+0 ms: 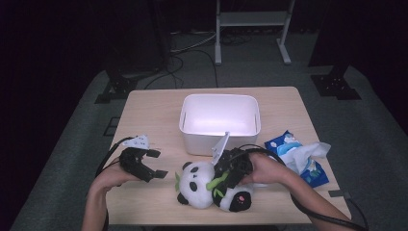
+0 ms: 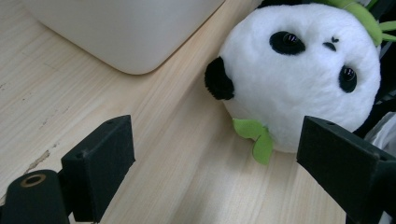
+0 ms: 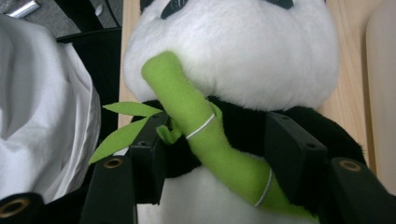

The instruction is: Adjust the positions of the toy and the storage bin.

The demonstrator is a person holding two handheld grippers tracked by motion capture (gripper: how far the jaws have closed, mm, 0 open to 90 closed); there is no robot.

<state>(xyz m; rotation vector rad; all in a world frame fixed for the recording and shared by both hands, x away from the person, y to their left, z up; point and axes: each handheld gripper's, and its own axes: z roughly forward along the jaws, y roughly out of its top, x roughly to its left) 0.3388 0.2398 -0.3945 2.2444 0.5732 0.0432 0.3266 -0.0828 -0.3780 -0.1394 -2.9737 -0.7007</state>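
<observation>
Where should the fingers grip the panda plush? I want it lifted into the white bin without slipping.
Grip the panda plush across its black chest, just below the head, coming from above. It lies on its back, and the right gripper already straddles that narrower, softer band around the green bamboo stalk, beside the white bin.

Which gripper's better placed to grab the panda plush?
Right. The right gripper already straddles the panda plush at its bamboo stalk, jaws either side. The left gripper sits open beside it, off the toy.
</observation>
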